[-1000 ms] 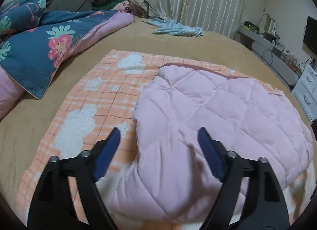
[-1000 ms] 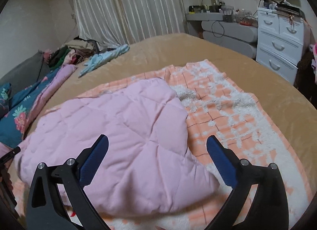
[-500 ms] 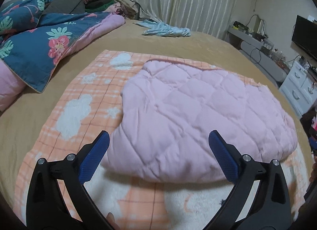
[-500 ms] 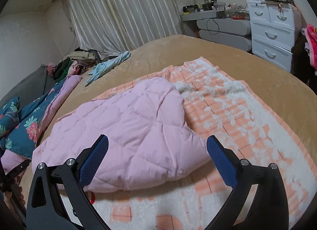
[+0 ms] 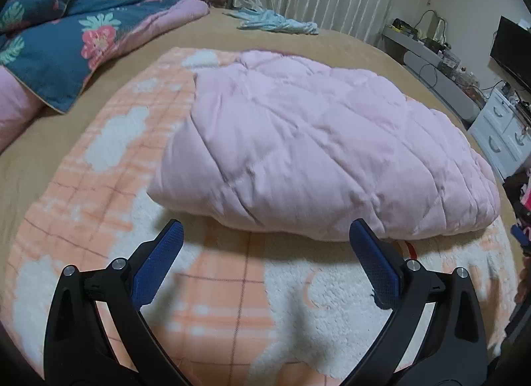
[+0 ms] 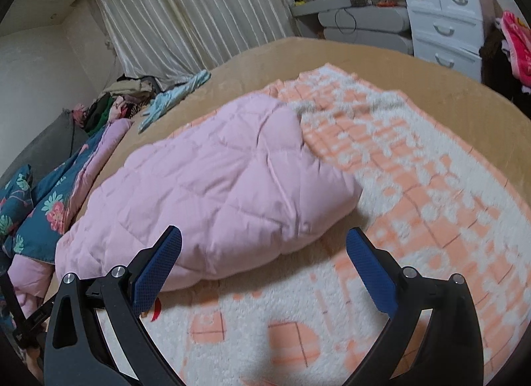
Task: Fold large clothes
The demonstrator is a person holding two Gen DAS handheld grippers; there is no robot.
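A large orange-and-white fleecy garment [image 5: 109, 193] [image 6: 415, 186] lies spread on the tan bed, its pink quilted lining [image 5: 315, 146] [image 6: 215, 193] folded over as a thick flap across the middle. My left gripper [image 5: 265, 236] hovers open over the fleecy near part, just short of the pink flap's edge, with nothing between its fingers. My right gripper [image 6: 264, 240] is open too, empty, its left fingertip over the pink flap's near edge and its right over the fleece. A small red tag [image 5: 410, 248] [image 6: 156, 311] peeks out under the flap.
A blue floral quilt [image 5: 66, 44] [image 6: 36, 213] lies along the bed's left side. A light blue garment [image 5: 275, 22] [image 6: 172, 100] and a clothes heap [image 6: 116, 100] sit at the far end by the curtains. White drawers [image 6: 444, 20] stand beyond the bed.
Both grippers have drawn back toward the near edge; the pink flap, once under the fingers, now lies ahead of them. The left jaws have widened.
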